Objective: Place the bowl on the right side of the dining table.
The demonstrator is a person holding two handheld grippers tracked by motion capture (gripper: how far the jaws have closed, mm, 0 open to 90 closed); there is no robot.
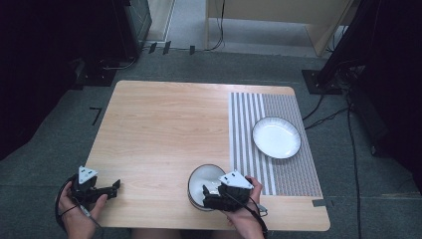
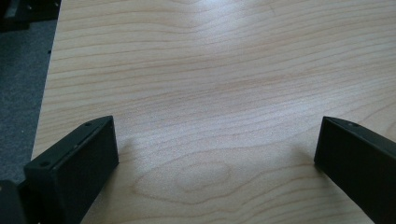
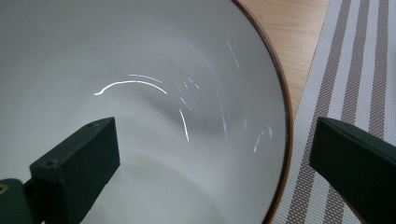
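At the desk's (image 1: pixel 164 129) near left corner, the person's left hand (image 1: pixel 74 211) holds the left gripper (image 1: pixel 117 188) just above the bare wood, pointing toward the middle of the desk. In the left gripper view its jaws stand wide apart with only wood grain between them, and they hold nothing.

Further right, close to the near edge and a little right of the middle, sits a white bowl (image 1: pixel 204 181) with a thin dark rim. The right hand (image 1: pixel 246 209) holds the right gripper (image 1: pixel 205 194) over the bowl's near right side. In the right gripper view the jaws are spread wide, one over the bowl's glossy inside and the other beyond the rim above the striped mat (image 3: pixel 345 70), so they straddle the rim; whether either jaw touches it cannot be told.

The striped mat covers the right end of the desk, its left edge just beside the bowl. On it, toward the right edge and well apart from the bowl, lies a white plate (image 1: pixel 276 137) with a dark rim.
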